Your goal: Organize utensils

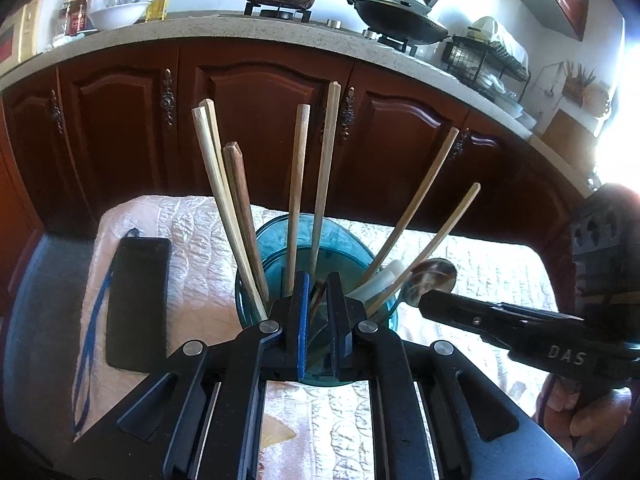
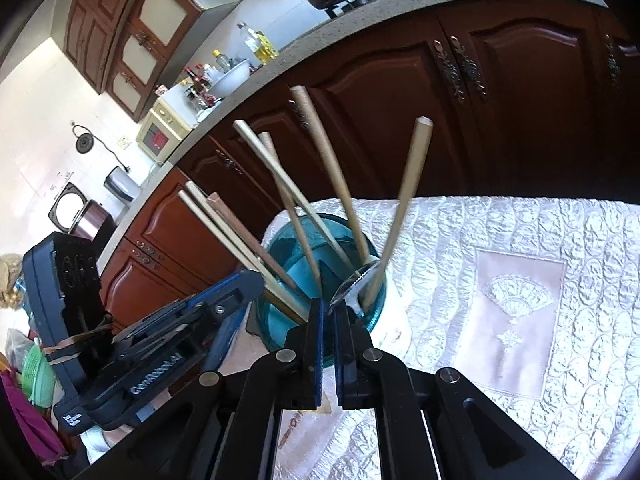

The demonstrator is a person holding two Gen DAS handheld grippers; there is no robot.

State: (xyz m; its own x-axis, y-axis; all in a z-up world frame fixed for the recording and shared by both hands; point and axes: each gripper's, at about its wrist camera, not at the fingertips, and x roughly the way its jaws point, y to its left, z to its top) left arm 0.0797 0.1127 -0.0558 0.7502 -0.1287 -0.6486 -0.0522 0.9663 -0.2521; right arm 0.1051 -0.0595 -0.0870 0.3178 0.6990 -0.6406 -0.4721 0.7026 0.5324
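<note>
A blue glass cup point(image 1: 276, 248) stands on the white quilted cloth and holds several wooden chopsticks point(image 1: 296, 200) fanned upward. A metal spoon point(image 1: 434, 276) stands bowl-up at the cup's right rim. My left gripper point(image 1: 317, 280) sits at the cup's near rim, its jaws a narrow gap apart, with a thin brown stick loose between them. My right gripper point(image 1: 424, 302) comes in from the right. In the right wrist view, that right gripper point(image 2: 330, 306) is shut on the edge of the spoon point(image 2: 354, 282) bowl above the cup point(image 2: 288, 248). The left gripper point(image 2: 252, 278) is at the cup's left rim.
A flat black case point(image 1: 138, 300) with a blue strap lies on the cloth point(image 2: 520, 280) left of the cup. Dark wooden cabinet doors point(image 1: 260, 120) close off the far side under a speckled counter with a stove, a pot and a wok.
</note>
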